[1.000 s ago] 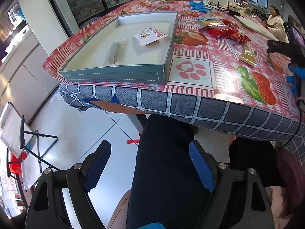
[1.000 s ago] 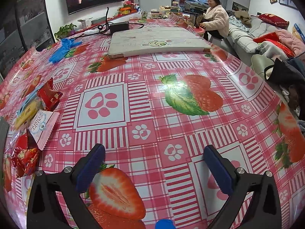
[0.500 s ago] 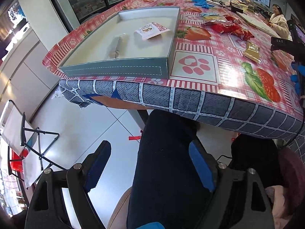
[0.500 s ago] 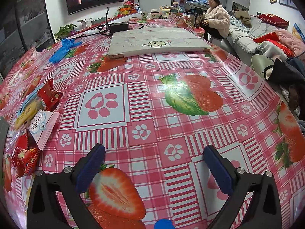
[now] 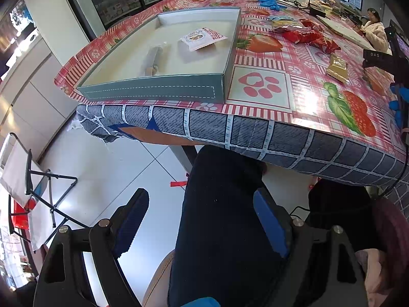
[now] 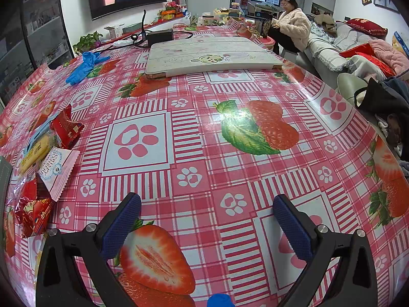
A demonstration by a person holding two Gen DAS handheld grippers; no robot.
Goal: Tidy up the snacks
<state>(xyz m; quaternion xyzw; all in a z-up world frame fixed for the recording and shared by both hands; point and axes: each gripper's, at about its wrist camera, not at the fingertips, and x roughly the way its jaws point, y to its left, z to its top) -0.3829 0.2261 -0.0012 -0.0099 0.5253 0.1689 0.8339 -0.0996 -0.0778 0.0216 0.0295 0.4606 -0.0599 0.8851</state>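
Pink-and-red checked oilcloth with strawberry and paw-print motifs [image 6: 204, 153] covers the long table; a grey grid-patterned cloth [image 5: 255, 133] hangs below its near edge.

Left wrist view: the left gripper [image 5: 202, 225] is held below the table edge, above a dark-trousered leg [image 5: 222, 217] and the pale tiled floor. Its blue-padded fingers [image 5: 268, 222] stand wide apart and grip nothing; the leg lies behind the gap.

A shallow grey-green cardboard tray with a white interior [image 5: 153, 90] sits on the table at the near left corner. Inside it lie a white-and-pink sachet [image 5: 203, 37] toward the far right and a slim clear-wrapped stick [image 5: 153, 58] near the middle, well apart.

To the right of the tray, loose on the oilcloth:
- red foil packets [image 5: 306, 37];
- a gold packet [image 5: 337, 67], nearer the table edge.

Right wrist view: the right gripper [image 6: 207, 227] hangs over bare oilcloth, above a printed strawberry half. Its blue fingers [image 6: 291, 227] are spread wide with nothing between them.

A cluster of snacks lies at the left margin: a red packet [image 6: 66, 128], a yellow bar in clear wrap [image 6: 34, 153], a white sachet with a pink serrated edge [image 6: 57, 171] and crumpled red foil wrappers [image 6: 33, 212]. A blue glove [image 6: 84, 65] and a white folded board [image 6: 209, 57] lie farther back. A person in a cream fleece coat [image 6: 291, 29] sits at the far end.
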